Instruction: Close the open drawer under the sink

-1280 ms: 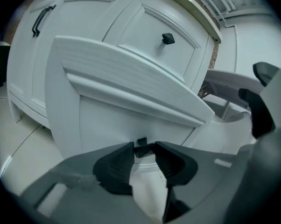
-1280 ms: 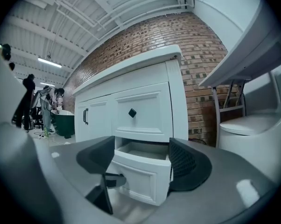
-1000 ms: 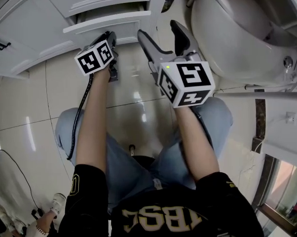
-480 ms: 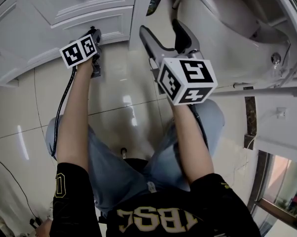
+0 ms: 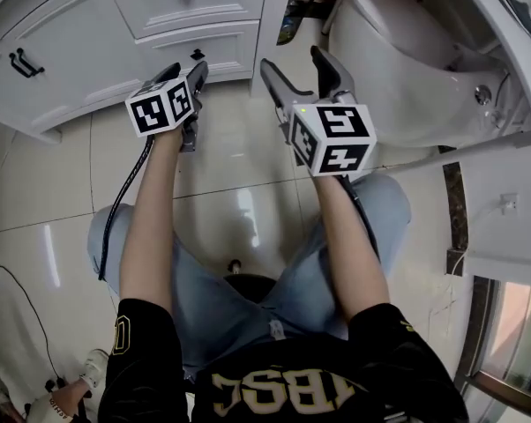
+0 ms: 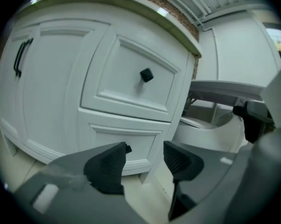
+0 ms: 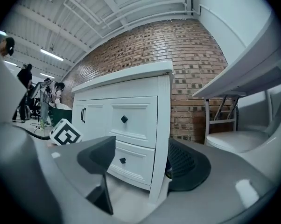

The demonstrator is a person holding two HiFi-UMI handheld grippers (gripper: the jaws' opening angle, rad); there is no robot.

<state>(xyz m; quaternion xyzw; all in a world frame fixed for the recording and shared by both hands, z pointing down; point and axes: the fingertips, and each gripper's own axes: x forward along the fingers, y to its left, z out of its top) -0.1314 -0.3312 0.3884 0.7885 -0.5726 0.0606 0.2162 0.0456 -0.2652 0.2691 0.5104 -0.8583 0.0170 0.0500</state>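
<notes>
My left gripper [image 6: 144, 158] hangs just before the shut drawer [image 6: 124, 135], jaws opening on nothing; my right gripper [image 7: 141, 158] has its jaws spread.

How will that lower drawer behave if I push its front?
Lower drawer looks flush with the cabinet, so it probably won't move further. Its panelled front seems rigid; the small knob likely offers little to press on.

Hand-held gripper [image 6: 144, 159] jaws opening, nothing between; lower drawer [image 6: 141, 143] closed ahead.
</notes>
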